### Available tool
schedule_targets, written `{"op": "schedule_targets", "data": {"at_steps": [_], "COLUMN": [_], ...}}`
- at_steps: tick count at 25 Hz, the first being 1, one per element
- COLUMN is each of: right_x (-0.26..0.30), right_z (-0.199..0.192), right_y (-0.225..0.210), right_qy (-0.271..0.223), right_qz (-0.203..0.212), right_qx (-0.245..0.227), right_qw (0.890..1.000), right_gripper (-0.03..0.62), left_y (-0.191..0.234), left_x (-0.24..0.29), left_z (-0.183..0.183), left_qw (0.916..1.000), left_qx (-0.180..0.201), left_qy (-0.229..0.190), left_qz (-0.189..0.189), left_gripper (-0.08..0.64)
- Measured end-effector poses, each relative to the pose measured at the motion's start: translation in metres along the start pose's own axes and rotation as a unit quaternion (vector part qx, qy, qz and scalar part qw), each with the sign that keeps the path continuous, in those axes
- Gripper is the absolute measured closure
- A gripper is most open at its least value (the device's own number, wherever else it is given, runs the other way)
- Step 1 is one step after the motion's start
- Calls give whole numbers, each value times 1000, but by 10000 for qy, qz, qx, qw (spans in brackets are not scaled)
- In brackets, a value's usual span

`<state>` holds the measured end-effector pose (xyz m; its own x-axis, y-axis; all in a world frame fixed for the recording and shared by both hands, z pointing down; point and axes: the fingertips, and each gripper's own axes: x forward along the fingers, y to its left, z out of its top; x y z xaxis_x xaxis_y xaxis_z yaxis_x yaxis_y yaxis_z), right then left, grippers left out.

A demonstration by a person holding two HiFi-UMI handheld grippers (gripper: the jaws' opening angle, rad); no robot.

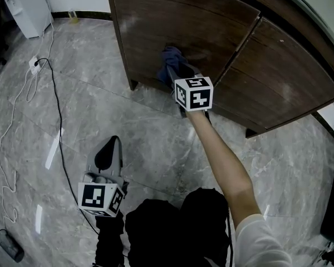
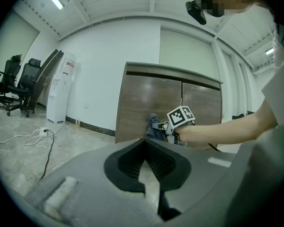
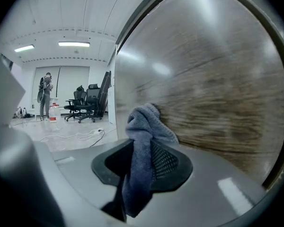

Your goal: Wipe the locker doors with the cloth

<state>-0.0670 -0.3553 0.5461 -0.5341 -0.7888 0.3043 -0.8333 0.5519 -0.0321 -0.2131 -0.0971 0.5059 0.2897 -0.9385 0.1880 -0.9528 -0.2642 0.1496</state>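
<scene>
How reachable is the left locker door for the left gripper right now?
Probably not without a step forward: the left gripper hangs well back from the left locker door, with only floor between them.

Doors [image 1: 178,21]: dark wood grain, smooth, with a soft sheen where the light catches.
Cloth [image 3: 143,141]: blue-grey terry, fuzzy, thoroughly matt.
Floor [image 1: 100,104]: grey marble-look slabs, polished, with ceiling lights mirrored in them.
Left gripper [image 2: 146,167]: matt grey plastic shell, black ribbed pads on the jaws.
Right gripper [image 3: 142,164]: same matt grey plastic, and a black pad with a dimpled, mesh-like face.
Cube [image 1: 193,92]: flat white faces, black print, no shine.
Sleeve [image 1: 261,243]: soft white cloth.
Cable [image 1: 57,110]: black, smooth-skinned.
Wall [image 2: 99,70]: white, matt paint.
</scene>
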Motion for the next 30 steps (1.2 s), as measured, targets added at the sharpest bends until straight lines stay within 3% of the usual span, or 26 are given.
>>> {"op": "schedule_targets", "data": {"at_steps": [19,24,30], "right_x": [34,32,25], "right_z": [-70,-64,-27], "right_y": [7,9,13], "right_qy": [493,487,229], "right_qz": [-31,-36,37], "right_qx": [59,135,28], "right_qw": [9988,9987,9997], "right_gripper": [488,488,489], "left_y": [22,25,23], "left_x": [-3,-6,-7], "left_z": [-10,-11,-8], "left_qw": [9997,9996,9997], "left_qx": [-92,-109,-104], "left_qy": [110,92,18], "left_qz": [220,237,201], "left_gripper": [557,557,557]}}
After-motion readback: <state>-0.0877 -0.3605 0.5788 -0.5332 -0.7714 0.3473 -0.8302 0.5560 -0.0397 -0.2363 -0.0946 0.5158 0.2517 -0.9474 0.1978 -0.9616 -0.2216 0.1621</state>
